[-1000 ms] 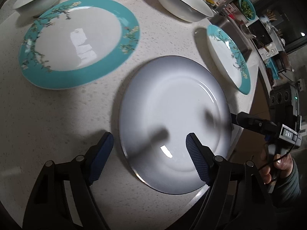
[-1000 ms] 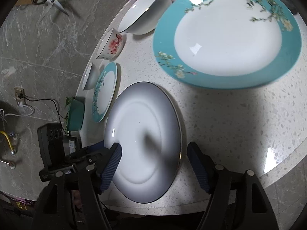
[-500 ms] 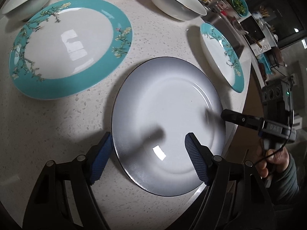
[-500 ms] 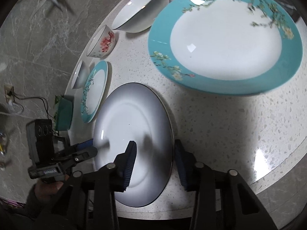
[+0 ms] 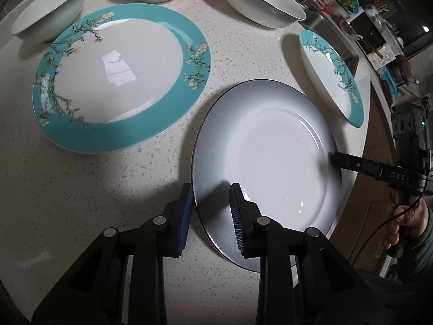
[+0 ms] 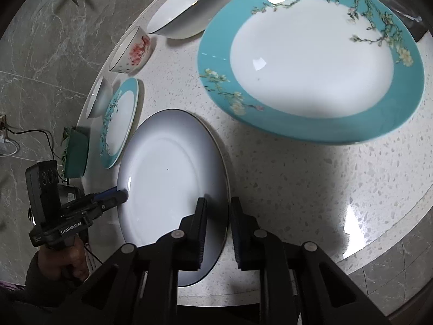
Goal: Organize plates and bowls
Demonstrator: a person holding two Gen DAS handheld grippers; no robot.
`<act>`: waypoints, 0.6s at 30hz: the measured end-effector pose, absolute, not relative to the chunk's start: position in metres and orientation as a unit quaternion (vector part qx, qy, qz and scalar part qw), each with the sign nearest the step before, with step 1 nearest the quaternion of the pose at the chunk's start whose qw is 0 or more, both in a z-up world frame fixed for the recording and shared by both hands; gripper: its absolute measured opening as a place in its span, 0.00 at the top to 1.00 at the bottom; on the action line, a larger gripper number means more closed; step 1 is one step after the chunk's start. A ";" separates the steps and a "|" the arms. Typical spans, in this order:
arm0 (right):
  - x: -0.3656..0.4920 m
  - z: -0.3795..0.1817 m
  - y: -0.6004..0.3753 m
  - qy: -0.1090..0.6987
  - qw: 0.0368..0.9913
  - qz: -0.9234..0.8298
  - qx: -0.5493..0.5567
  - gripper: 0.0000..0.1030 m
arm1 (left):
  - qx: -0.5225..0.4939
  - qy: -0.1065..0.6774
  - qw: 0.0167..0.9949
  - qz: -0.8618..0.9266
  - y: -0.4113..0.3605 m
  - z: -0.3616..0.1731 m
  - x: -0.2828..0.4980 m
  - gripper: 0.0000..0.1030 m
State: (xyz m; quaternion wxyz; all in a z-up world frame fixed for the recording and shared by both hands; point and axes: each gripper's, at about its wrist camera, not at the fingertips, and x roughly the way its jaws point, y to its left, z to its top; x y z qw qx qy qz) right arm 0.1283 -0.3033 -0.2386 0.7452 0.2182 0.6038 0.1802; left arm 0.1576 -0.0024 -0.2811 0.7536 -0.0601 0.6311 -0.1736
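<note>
Speckled counter (image 5: 81, 189) carries everything spread out singly, so I judge the sorting barely begun. Grey plate (image 5: 265, 146) lies at the counter's near edge, overhanging slightly, and I have both tools on it: left gripper (image 5: 211, 197) closing over one rim, right gripper (image 6: 217, 211) closing over the opposite rim (rim between the jaws each time, not yet lifted). Beyond sit the big teal plate (image 5: 119, 75), the small teal plate (image 5: 333, 78), and three bowls (image 5: 259, 2) along the far edge, none stacked.
</note>
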 end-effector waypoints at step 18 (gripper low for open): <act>0.124 -0.223 -0.286 0.611 0.746 0.179 0.197 0.81 | -0.079 0.635 0.753 -0.153 0.013 -0.273 0.131 0.77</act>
